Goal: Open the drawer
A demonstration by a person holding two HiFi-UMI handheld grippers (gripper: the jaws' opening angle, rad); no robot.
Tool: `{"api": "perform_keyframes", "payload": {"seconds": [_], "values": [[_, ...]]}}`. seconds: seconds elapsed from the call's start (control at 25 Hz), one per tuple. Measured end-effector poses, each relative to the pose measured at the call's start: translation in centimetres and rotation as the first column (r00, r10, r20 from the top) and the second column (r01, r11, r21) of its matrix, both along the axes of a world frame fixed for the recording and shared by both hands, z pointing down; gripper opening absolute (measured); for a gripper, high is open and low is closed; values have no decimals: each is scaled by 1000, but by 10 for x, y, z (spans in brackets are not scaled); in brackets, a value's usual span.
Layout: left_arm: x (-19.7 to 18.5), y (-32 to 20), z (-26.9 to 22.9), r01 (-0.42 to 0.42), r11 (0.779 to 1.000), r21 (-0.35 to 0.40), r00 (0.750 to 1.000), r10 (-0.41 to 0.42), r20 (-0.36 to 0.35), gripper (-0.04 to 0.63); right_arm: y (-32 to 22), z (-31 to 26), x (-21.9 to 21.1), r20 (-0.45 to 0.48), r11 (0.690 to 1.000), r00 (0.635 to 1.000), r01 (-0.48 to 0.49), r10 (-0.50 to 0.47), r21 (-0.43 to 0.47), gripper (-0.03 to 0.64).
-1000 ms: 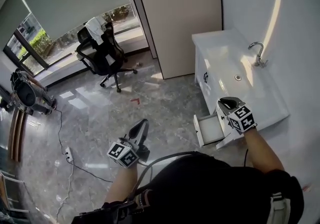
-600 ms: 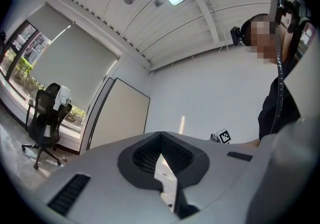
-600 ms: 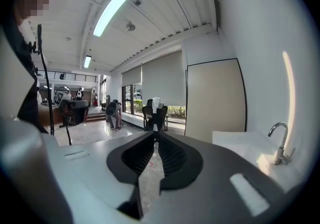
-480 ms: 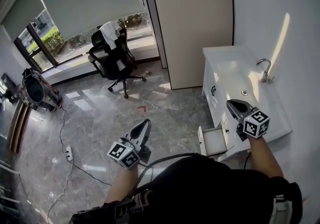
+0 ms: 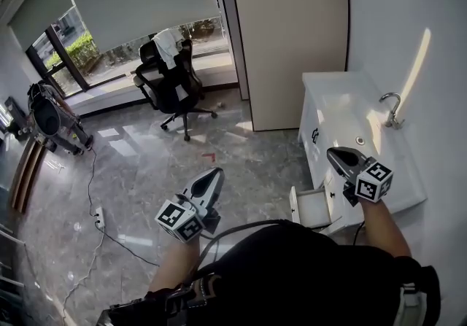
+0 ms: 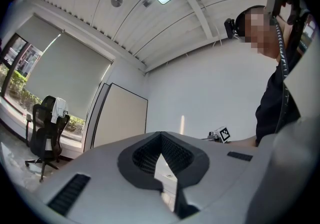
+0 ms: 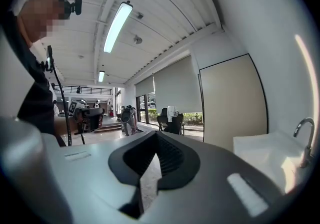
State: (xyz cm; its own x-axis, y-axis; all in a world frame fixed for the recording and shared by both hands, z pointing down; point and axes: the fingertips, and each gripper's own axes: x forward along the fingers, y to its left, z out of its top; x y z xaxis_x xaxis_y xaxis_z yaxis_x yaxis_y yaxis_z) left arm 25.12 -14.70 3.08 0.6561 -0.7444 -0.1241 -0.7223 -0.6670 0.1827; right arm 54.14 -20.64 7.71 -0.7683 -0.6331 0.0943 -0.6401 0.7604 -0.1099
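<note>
Both grippers have come up since a second ago, and the right gripper [image 5: 333, 152] has lifted away from the drawer [image 5: 309, 207], its jaws just closing with nothing between them. From my screen they now sit together and empty, pointing out over the white cabinet [image 5: 319, 106]. On the left gripper [image 5: 216, 172] the jaws also meet at the tips, holding nothing, out over the grey floor [image 5: 146, 164] and well apart from the cabinet. I count one drawer pulled out, at the near lower corner of the cabinet front, just below the right gripper and not touching it. One faucet [image 5: 393, 109] stands at the basin on top. One black office chair [image 5: 172, 84] sits by the window.
</note>
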Motion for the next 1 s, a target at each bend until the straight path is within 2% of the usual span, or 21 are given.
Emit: {"api": "perform_keyframes", "payload": {"seconds": [0.12,0.44,1.0], "values": [[-1,-2,-1,-5,1000,1,1000,5,-22,0,-4,2,0,-20,1000,1000,-12,12,1,0],[-5,-1,2,2,1000,-4,1000,-2,-6,0,-3,0,-2,-46,1000,999,-14,14,13,0],[-3,-3,-3,-10,1000,0,999,10,-38,0,-6,-1,5,-33,999,999,-36,37,9,0]]}}
